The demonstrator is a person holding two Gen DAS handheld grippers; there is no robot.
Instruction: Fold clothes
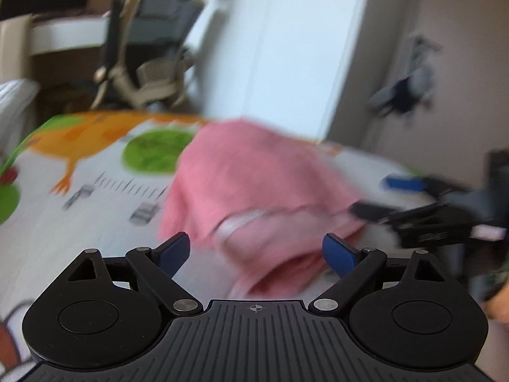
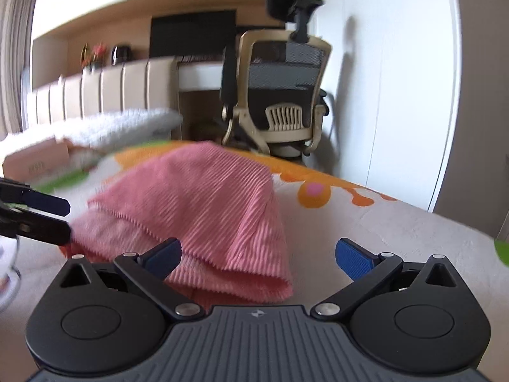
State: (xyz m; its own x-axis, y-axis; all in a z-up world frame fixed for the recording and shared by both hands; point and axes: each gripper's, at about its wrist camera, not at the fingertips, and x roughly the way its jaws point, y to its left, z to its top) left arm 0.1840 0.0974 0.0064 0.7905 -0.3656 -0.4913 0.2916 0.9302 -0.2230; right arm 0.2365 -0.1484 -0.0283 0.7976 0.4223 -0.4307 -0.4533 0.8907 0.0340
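Observation:
A pink ribbed garment (image 1: 251, 191) (image 2: 197, 210) lies in a folded heap on the printed bed cover (image 1: 95, 210) (image 2: 397, 232). My left gripper (image 1: 256, 251) is open just short of the heap's near edge, nothing between its blue pads. My right gripper (image 2: 258, 256) is also open, its left pad (image 2: 163, 256) over the garment's near fold, gripping nothing. The right gripper shows at the right of the left wrist view (image 1: 423, 219), beside the heap. In the right wrist view, the left gripper (image 2: 35, 216) appears at the left edge, its jaws apart.
An office chair (image 2: 280, 92) (image 1: 152, 51) stands beyond the bed by a white wardrobe (image 1: 286, 47). A white fluffy blanket (image 2: 117, 127) and a pink box (image 2: 38, 159) lie at the far left of the bed. A desk with shelves (image 2: 191, 31) is behind.

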